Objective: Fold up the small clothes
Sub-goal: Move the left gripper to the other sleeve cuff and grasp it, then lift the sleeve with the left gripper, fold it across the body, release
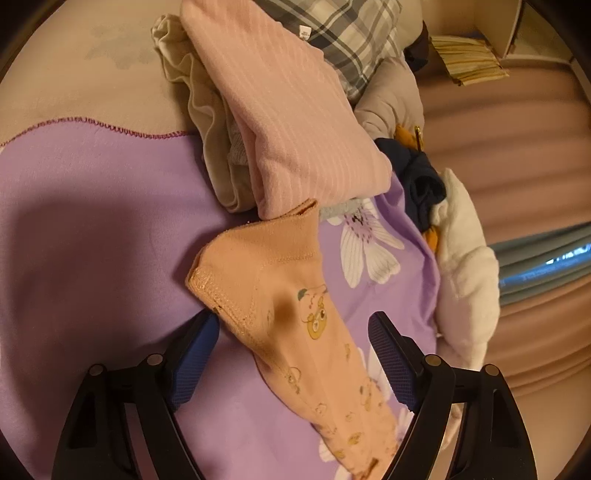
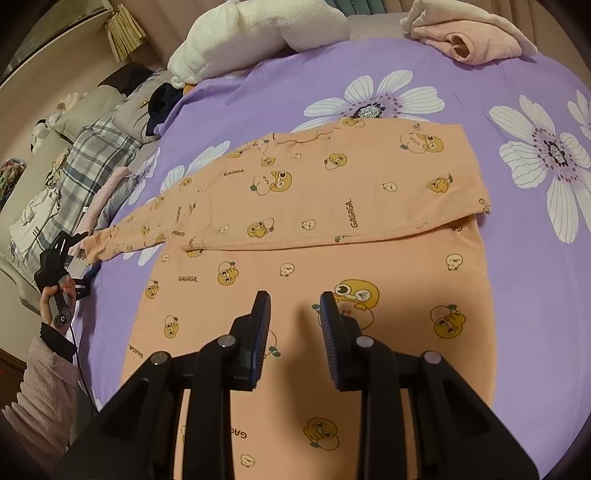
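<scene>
A small orange top (image 2: pixel 332 229) printed with yellow cartoon figures lies flat on the purple flowered sheet (image 2: pixel 517 295). One side is folded over across its middle. Its long sleeve (image 2: pixel 147 225) stretches out to the left. My left gripper (image 1: pixel 295 332) is open, its jaws either side of the sleeve's cuff (image 1: pixel 255 273) without closing on it. It also shows small in the right wrist view (image 2: pixel 79 245), at the sleeve's end. My right gripper (image 2: pixel 293 314) is open and empty, hovering just above the lower part of the top.
A folded pink striped garment (image 1: pixel 280 110) and a beige one (image 1: pixel 199 110) lie just beyond the cuff. A plaid cloth (image 1: pixel 351 33), a dark garment (image 1: pixel 421 184) and a white fluffy cushion (image 1: pixel 465 266) crowd the sheet's edge. More pink folded clothes (image 2: pixel 476 40) lie far right.
</scene>
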Demonstrator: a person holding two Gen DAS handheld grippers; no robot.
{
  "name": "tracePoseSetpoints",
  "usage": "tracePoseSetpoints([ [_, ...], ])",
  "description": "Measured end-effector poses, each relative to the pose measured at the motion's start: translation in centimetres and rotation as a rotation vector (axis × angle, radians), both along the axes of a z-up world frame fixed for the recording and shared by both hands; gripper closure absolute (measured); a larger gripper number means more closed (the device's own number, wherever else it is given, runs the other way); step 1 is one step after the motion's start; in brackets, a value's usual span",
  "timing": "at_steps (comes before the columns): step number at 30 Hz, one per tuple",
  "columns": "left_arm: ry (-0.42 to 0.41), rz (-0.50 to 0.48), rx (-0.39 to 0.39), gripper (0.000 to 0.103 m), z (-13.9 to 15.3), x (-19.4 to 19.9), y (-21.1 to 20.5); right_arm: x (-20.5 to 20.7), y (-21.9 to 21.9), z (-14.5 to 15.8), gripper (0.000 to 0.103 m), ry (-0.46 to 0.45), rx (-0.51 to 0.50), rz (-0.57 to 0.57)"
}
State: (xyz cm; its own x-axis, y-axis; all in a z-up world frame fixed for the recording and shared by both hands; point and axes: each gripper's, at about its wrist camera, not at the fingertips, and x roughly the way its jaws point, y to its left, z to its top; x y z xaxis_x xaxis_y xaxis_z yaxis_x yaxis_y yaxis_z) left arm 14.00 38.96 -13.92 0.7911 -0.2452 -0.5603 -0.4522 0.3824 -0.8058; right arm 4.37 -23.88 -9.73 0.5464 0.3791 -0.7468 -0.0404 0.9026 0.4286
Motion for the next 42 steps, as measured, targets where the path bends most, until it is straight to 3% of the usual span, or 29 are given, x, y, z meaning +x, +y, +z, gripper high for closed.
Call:
tracePoseSetpoints([
  [2,0.011,0.002,0.022,0.047,-0.1,-0.1,0.0,0.0,0.0,-0.2,0.074,0.006,-0.008,-0.001],
  [4,0.020,-0.002,0.008,0.063,-0.8,-0.2,0.2,0.1,0.0,-0.2,0.074,0.011,-0.007,-0.004],
  [8,0.028,0.004,-0.016,0.085,-1.6,-0.9,0.9,0.1,0.2,-0.1,0.074,0.004,-0.014,0.002],
  [13,0.032,0.022,0.017,0.094,-0.8,-1.3,1.2,0.2,0.4,-0.6,0.074,0.017,-0.021,0.009],
  [22,0.049,-0.038,0.118,0.100,1.4,0.0,-0.1,0.1,1.4,-0.1,0.074,0.003,-0.027,0.034],
  [27,0.058,-0.045,0.083,0.100,0.4,0.3,0.2,0.0,1.9,-0.1,0.074,0.012,-0.041,0.038],
  [35,-0.048,-0.073,0.039,0.101,1.5,-0.3,0.2,-0.1,2.6,0.0,0.071,0.021,-0.065,0.044],
  [38,-0.032,-0.089,0.092,0.101,2.5,-0.2,-0.3,-0.1,3.1,0.1,0.070,0.021,-0.070,0.054],
  [42,-0.076,-0.121,0.129,0.101,4.0,-0.2,-1.2,-0.1,3.6,0.3,0.070,0.016,-0.080,0.066],
])
